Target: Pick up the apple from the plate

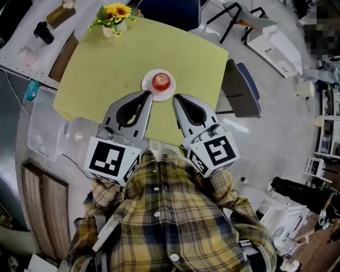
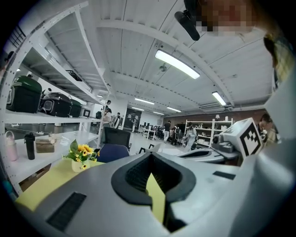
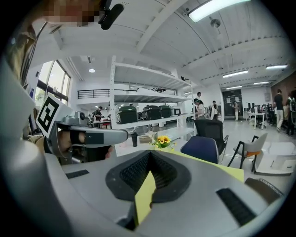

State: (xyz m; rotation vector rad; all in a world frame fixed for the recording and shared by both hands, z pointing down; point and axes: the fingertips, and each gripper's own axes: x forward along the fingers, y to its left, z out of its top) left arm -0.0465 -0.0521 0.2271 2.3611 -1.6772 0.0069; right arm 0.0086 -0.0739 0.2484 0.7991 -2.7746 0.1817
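A red apple (image 1: pixel 161 81) sits on a small white plate (image 1: pixel 147 88) near the front edge of the yellow-green table (image 1: pixel 106 64). My left gripper (image 1: pixel 147 94) points at the plate from the near side, its tip almost at the plate's rim. My right gripper (image 1: pixel 175 98) lies beside it, just right of the plate. Both are shut with nothing between the jaws. In the left gripper view the closed left gripper (image 2: pixel 150 155) hides the apple, as does the closed right gripper (image 3: pixel 149 153) in the right gripper view.
A vase of sunflowers (image 1: pixel 112 20) stands at the table's far left corner. A grey chair (image 1: pixel 241 87) is at the table's right side, a blue chair (image 1: pixel 170 10) behind it. A clear plastic bin (image 1: pixel 45 130) sits on the floor at the left.
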